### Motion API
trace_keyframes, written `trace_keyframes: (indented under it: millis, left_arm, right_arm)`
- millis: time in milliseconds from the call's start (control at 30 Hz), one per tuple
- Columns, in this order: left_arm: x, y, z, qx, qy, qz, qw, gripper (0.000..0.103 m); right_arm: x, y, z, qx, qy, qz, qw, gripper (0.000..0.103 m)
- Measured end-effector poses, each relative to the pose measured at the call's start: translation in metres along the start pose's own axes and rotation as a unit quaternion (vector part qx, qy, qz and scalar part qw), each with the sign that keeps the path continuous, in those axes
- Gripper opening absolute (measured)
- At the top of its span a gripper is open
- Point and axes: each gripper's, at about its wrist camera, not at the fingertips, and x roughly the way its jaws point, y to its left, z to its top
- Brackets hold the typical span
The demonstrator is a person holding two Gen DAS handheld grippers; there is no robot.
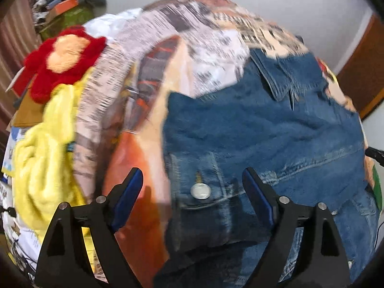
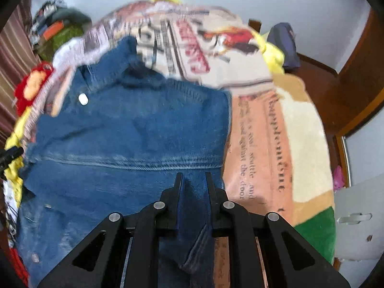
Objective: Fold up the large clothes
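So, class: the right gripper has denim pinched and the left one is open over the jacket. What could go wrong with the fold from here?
1. Only the right gripper clamps the denim jacket; the left gripper stands open above its metal button, so a one-sided pull may skew the fold.
2. The printed blanket beneath could bunch up and drag along.
3. The yellow cloth lies close and might get caught.

Red plush toy [image 1: 64,60], yellow cloth [image 1: 45,153]
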Motion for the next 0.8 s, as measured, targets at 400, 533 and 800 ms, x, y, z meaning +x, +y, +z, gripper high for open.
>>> trace_keyframes:
  millis: [400, 533, 800]
  left_arm:
    - [0.025, -0.003, -0.033, 0.042, 0.01, 0.053, 0.9977, 0.1]
    - [0.02, 0.006, -0.038, 0.023, 0.011, 0.046, 0.9986, 0.1]
    - [0.003, -0.002, -0.05, 0.03, -0.001, 0.065, 0.9974, 0.1]
  right_arm:
    - [0.026, 0.02, -0.025, -0.137, -0.018, -0.081, 0.987, 0.011]
    - [0.024, 0.018, -0.034, -0.144, -0.031, -0.099, 0.984, 0.011]
    - [0.018, 0.004, -0.045, -0.136, -0.044, -0.141, 0.98, 0.066]
